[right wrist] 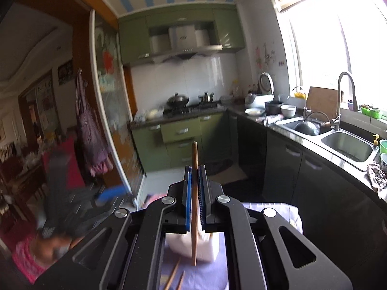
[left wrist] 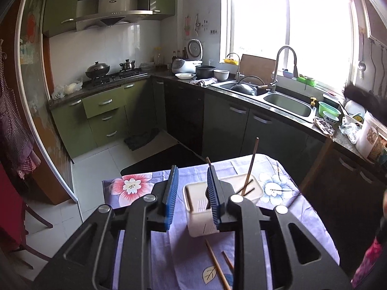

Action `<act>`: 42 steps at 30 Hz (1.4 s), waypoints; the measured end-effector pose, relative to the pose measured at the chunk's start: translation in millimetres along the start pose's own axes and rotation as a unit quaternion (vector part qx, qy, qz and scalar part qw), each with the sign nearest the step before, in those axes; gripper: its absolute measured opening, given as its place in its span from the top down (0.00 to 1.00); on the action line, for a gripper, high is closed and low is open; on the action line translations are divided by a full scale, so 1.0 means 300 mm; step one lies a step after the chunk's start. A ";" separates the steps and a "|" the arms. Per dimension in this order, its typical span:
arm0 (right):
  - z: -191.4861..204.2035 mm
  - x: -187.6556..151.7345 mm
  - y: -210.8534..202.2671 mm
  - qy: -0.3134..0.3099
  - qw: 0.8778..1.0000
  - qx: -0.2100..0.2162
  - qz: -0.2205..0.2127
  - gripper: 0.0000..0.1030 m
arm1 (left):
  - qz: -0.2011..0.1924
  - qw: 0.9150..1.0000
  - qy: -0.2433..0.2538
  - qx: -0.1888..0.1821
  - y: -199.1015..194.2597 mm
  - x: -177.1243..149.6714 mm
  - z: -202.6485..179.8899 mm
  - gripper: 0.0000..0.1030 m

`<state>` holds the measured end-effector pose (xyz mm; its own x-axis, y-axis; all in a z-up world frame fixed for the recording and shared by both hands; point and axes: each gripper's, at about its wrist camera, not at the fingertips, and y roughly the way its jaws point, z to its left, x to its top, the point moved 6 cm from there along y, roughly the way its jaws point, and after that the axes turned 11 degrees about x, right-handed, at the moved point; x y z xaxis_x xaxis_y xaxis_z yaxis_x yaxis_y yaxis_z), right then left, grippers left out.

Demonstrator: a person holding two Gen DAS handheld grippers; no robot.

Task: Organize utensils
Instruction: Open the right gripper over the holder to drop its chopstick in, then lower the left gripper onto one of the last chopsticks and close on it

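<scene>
Your right tongs (right wrist: 195, 193) pinch a brown wooden chopstick (right wrist: 194, 193) upright between the blue pads, above the cream plastic two-compartment utensil holder (left wrist: 200, 220). Your left tongs (left wrist: 192, 193) stand spread with nothing between them, over that holder, where another chopstick (left wrist: 250, 169) leans in the far compartment. Loose chopsticks (left wrist: 216, 263) lie on the surface, on its lilac flower-print cloth (left wrist: 135, 188). Beyond: green cabinets (left wrist: 104, 111), steel double sink (left wrist: 285, 104), bright window (left wrist: 287, 24).

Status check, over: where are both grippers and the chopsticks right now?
Right gripper shut on one chopstick. Left gripper open above white holder, nothing held. Loose chopsticks on table; nothing blocking.
</scene>
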<state>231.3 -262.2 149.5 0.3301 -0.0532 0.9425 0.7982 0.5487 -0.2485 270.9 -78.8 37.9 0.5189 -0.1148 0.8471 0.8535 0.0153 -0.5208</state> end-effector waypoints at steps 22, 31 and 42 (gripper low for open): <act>-0.103 -0.110 0.217 0.016 0.998 -0.020 0.052 0.92 | 0.059 0.998 0.006 -0.018 0.006 -0.165 0.014 0.77; -0.100 -0.491 0.096 0.030 0.992 -0.020 0.120 0.80 | 0.170 0.984 -0.003 -0.048 0.190 -0.402 -0.092 0.77; -0.280 -0.822 0.087 0.103 0.978 -0.036 0.180 0.79 | 0.279 0.959 -0.030 -0.034 0.427 -0.651 -0.193 0.77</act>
<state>212.9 -304.9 -108.1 0.6841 -0.0375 0.7284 0.6424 0.5038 -0.5775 276.2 -112.0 -200.3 0.8972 -0.0503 0.4388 0.4391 -0.0065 -0.8984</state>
